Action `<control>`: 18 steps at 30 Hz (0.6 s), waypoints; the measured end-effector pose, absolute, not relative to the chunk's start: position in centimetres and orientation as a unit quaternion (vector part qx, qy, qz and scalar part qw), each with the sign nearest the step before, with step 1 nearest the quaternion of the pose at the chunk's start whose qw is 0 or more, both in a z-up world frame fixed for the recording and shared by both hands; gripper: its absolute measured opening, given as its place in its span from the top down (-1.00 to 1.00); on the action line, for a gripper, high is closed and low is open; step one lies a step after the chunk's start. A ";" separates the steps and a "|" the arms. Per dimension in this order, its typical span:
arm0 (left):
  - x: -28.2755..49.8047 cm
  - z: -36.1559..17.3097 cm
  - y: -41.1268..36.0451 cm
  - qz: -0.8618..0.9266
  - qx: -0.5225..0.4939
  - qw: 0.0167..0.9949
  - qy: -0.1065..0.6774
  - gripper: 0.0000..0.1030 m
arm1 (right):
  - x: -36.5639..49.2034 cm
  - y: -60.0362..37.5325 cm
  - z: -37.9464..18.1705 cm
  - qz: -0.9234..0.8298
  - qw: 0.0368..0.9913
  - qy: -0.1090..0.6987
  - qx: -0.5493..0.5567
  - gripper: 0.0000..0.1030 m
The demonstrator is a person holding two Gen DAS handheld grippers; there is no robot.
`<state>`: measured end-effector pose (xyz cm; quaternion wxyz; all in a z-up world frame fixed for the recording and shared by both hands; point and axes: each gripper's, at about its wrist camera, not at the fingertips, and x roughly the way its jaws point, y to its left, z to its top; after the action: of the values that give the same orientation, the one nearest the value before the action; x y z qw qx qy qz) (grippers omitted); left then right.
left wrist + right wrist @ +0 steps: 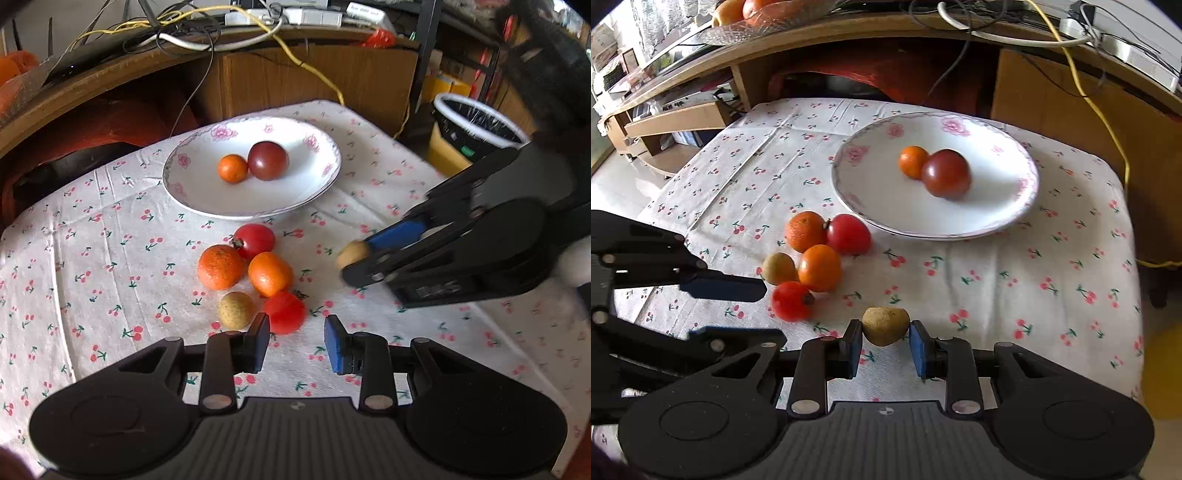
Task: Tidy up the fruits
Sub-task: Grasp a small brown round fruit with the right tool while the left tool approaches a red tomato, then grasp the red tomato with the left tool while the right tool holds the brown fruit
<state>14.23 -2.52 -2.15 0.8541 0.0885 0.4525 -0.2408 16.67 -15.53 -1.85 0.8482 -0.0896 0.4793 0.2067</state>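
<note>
A white floral plate (207, 199) (871, 206) holds a small orange (232, 168) (913, 161) and a dark red tomato (268, 161) (946, 173). In front of it lies a cluster: two oranges (220, 267) (270, 274), two red tomatoes (255, 240) (285, 312) and a tan longan (235, 310) (778, 268). My left gripper (296, 341) is open just short of the nearest tomato. My right gripper (885, 343) is shut on a second tan longan (885, 326) (352, 253), held above the cloth to the right of the cluster.
The table wears a white cherry-print cloth (92, 236). Behind it stand a wooden desk (110, 77) with cables and a cardboard box (317, 81). A black-lined bin (476, 122) is off the table's right side.
</note>
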 end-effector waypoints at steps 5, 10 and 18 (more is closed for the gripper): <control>15.1 -3.0 -3.1 -0.224 0.096 0.858 0.453 0.22 | 16.4 -16.0 -1.3 0.214 0.849 0.475 -0.083 0.55; 15.6 -3.6 -3.5 -0.202 0.106 0.861 0.454 0.26 | 16.4 -16.5 -1.5 0.210 0.847 0.482 -0.083 0.55; 13.7 -2.6 -3.6 -0.220 0.100 0.860 0.449 0.33 | 15.3 -16.5 -1.4 0.225 0.841 0.483 -0.089 0.55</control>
<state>13.67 -3.62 -2.57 0.8601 0.0996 0.4494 -0.2199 15.25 -16.49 -1.36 0.8413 -0.0890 0.4834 0.2249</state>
